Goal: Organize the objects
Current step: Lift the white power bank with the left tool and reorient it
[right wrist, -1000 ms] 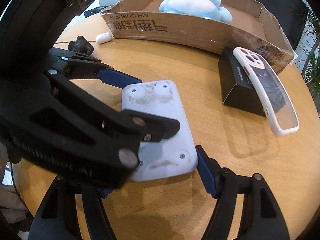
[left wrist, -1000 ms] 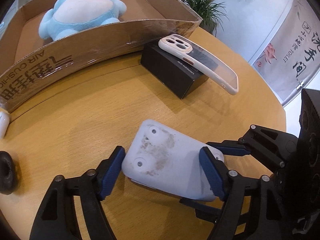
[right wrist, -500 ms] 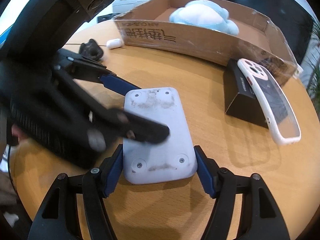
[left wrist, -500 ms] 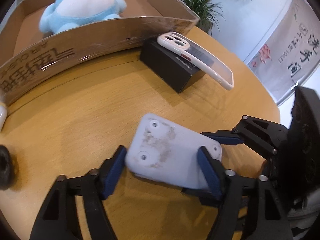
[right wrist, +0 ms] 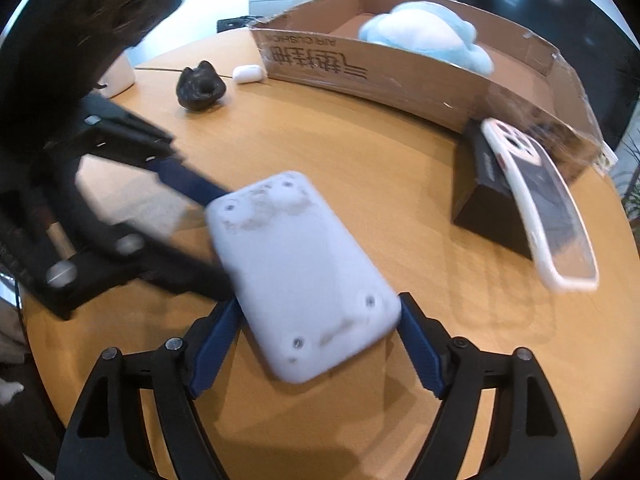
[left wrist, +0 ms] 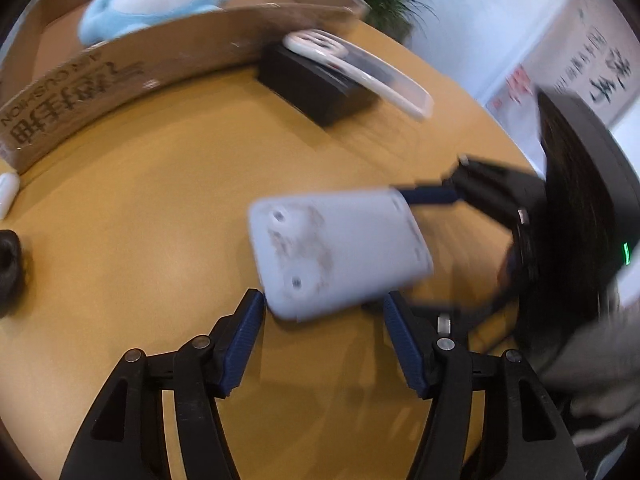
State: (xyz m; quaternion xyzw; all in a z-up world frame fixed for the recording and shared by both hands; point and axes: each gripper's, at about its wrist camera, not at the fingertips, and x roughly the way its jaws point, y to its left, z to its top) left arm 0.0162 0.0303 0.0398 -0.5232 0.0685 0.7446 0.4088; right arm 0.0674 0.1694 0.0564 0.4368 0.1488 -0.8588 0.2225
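Observation:
A smudged white flat device (right wrist: 296,276) lies skewed on the round wooden table (right wrist: 360,152), its near end between the fingers of my right gripper (right wrist: 320,340). That gripper's jaws are opening; the right pad's tip (right wrist: 406,304) meets a corner of the device and the left pad stands just off its edge. My left gripper (left wrist: 324,320) is open with nothing between its pads, its jaws closing a little. The device (left wrist: 336,256) sits just beyond its fingertips. The picture is blurred by motion.
A cardboard box (right wrist: 360,68) at the back holds a blue plush toy (right wrist: 428,36). A white phone case (right wrist: 540,208) leans on a black box (right wrist: 484,200) at the right. A black cat-shaped piece (right wrist: 200,88) and a white earbud case (right wrist: 249,73) lie at the back left.
My left gripper has drawn back off the white device, which stood between its pads before. The right gripper's jaws have spread and the device now lies skewed between them.

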